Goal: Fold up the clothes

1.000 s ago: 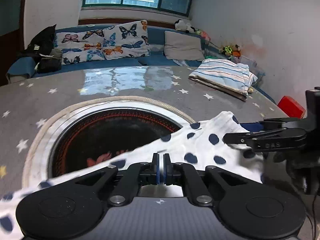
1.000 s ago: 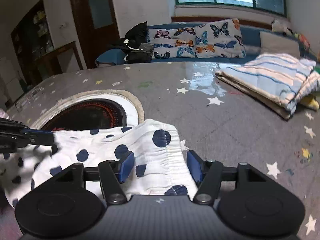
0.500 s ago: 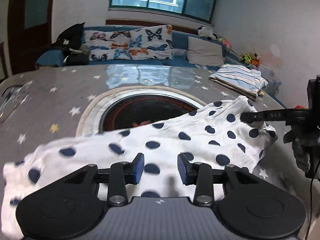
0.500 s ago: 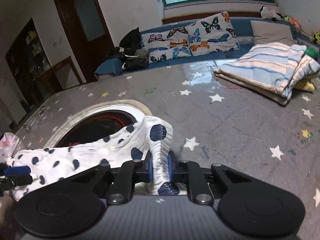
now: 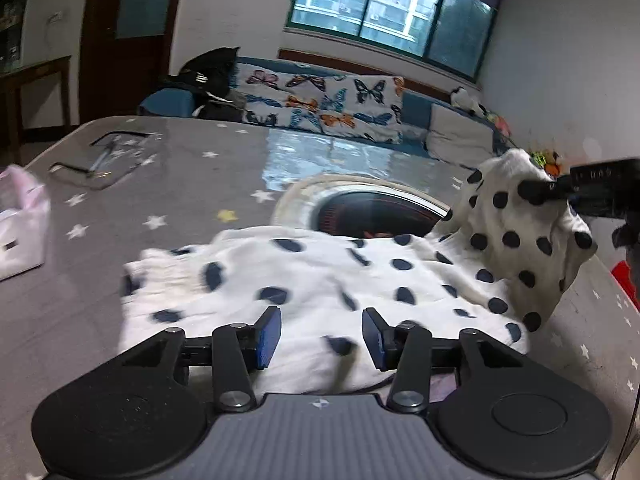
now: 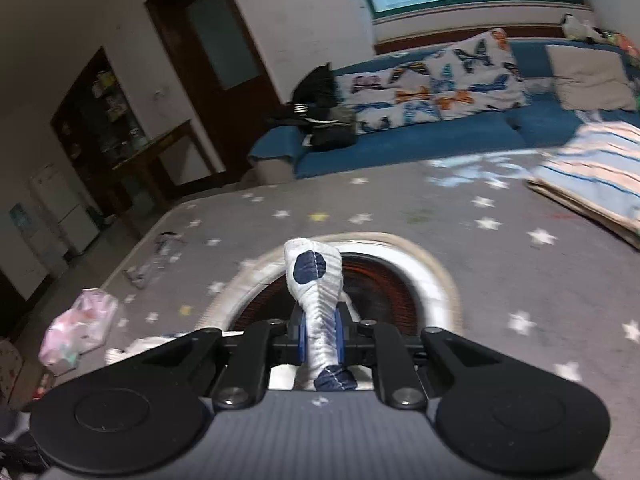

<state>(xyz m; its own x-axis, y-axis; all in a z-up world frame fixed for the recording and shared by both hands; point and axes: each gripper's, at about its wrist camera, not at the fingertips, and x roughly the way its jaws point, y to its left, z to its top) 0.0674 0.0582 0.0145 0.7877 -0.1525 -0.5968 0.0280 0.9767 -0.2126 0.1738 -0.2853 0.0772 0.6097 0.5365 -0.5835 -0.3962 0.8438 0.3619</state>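
Note:
A white garment with navy polka dots (image 5: 340,280) lies spread on the grey star-print table (image 5: 168,184). My left gripper (image 5: 320,336) hovers open just above its near edge, nothing between the blue pads. The garment's right end is lifted off the table, pinched by my right gripper (image 5: 560,190) seen at the right edge of the left wrist view. In the right wrist view my right gripper (image 6: 319,336) is shut on a bunched fold of the polka-dot garment (image 6: 314,280), which sticks up between the fingers.
A round dark inset with a pale rim (image 6: 400,280) sits in the table under the garment. A folded striped cloth (image 6: 592,176) lies at the far right. A pink-white bag (image 6: 78,324) and a clear item (image 5: 104,156) lie at the left. A blue sofa (image 6: 420,136) stands behind.
My left gripper let go of the garment, opened and drew back. My right gripper shut on the garment's right end, lifted it and carried it leftward over the inset.

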